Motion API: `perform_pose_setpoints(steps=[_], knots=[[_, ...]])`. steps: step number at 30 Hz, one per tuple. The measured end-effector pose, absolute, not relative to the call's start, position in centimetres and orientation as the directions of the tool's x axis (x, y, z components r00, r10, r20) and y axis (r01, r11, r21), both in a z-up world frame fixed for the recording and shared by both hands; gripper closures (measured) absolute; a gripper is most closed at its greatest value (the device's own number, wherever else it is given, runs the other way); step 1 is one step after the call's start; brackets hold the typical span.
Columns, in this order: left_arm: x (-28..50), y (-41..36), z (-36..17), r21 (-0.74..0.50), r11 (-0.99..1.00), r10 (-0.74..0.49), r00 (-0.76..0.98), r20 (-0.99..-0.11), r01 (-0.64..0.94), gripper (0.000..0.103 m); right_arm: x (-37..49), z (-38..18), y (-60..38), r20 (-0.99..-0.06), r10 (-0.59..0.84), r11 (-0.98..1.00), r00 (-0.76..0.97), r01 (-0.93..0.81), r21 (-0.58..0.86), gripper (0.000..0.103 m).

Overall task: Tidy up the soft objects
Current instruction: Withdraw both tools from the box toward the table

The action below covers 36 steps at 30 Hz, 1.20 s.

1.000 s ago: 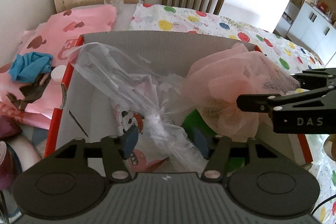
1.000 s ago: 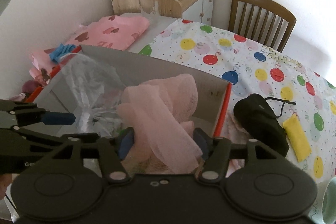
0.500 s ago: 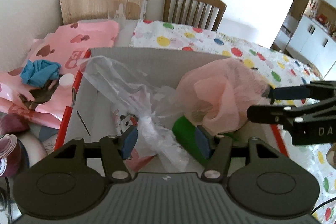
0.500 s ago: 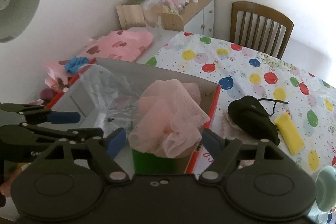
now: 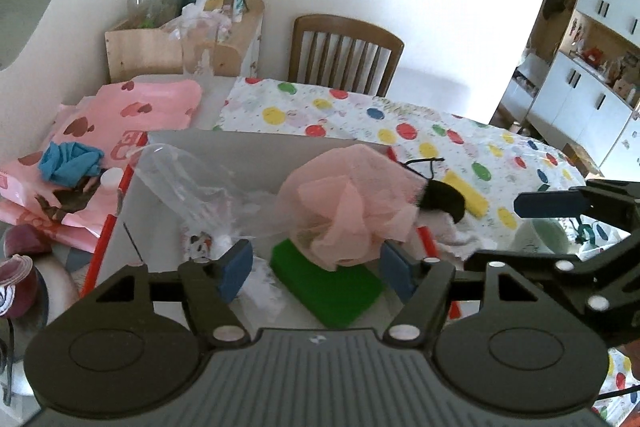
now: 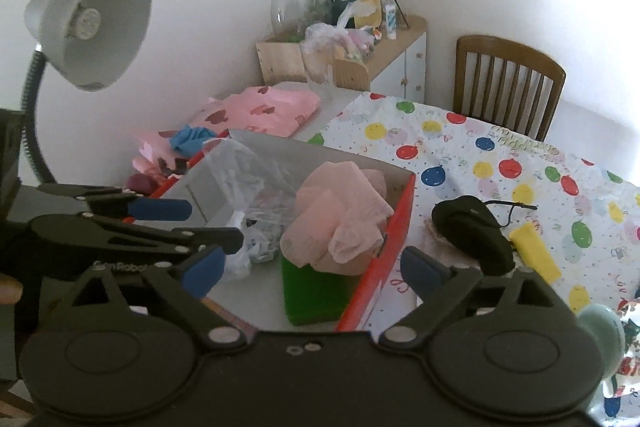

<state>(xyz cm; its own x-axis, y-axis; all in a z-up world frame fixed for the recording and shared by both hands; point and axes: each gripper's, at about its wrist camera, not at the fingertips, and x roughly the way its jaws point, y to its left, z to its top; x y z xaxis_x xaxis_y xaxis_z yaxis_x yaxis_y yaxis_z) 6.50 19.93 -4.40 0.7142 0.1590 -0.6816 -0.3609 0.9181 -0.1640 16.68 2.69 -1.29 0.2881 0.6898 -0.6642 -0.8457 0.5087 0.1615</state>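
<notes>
A red-sided cardboard box [image 5: 256, 155] [image 6: 394, 227] stands on the table. Inside it a pink mesh pouf [image 5: 348, 203] [image 6: 340, 219] rests on a green sponge [image 5: 332, 287] [image 6: 312, 295], next to a crumpled clear plastic bag [image 5: 192, 183] [image 6: 244, 179]. My left gripper [image 5: 316, 267] is open and empty, above the box's near side. My right gripper [image 6: 308, 267] is open and empty, above the box's right corner. On the dotted tablecloth right of the box lie a black pouch [image 6: 472, 235] [image 5: 444, 199] and a yellow cloth [image 6: 536, 255] [image 5: 468, 195].
Pink heart-print bags [image 5: 132, 115] with a blue cloth [image 5: 68, 163] lie left of the box. A grey desk lamp [image 6: 88, 27] stands at the left. A wooden chair [image 6: 508, 83] and a cluttered cabinet [image 6: 344, 43] stand behind the table. A pale green cup [image 6: 600, 331] sits at the right.
My right gripper let go of the pink pouf, which now lies in the box. Both grippers have opened wider and pulled back and up from the box.
</notes>
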Motion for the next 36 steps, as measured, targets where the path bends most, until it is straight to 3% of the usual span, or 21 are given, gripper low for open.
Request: perform_pose_setpoints(steps=[5, 11, 18, 26, 36], knots=[[6.4, 18.0, -3.8, -0.165, 0.921, 0.156, 0.722, -0.674, -0.354, 0.032, 16.3, -0.6, 0.1, -0.646, 0.705, 0.508, 0.292, -0.844, 0.173, 0.002], [6.5, 14.9, -3.2, -0.177, 0.931, 0.129, 0.739, -0.661, -0.321, 0.021, 16.5, -0.1, -3.6, -0.626, 0.711, 0.534, 0.319, -0.825, 0.186, 0.000], [7.8, 11.1, -3.4, -0.176, 0.948, 0.087, 0.748, -0.658, -0.265, 0.019, 17.0, -0.3, -8.8, -0.602, 0.704, 0.583, 0.376, -0.790, 0.189, 0.000], [10.1, 7.2, -3.9, -0.202, 0.960, 0.014, 0.755, -0.655, -0.194, 0.003, 18.8, -1.8, -15.5, -0.610, 0.657, 0.678, 0.444, -0.702, 0.219, 0.000], [13.6, 3.0, -6.0, -0.178, 0.970, 0.008, 0.751, -0.660, -0.167, 0.001, 22.1, -4.0, -23.2, -0.640, 0.542, 0.805, 0.545, -0.555, 0.210, 0.000]])
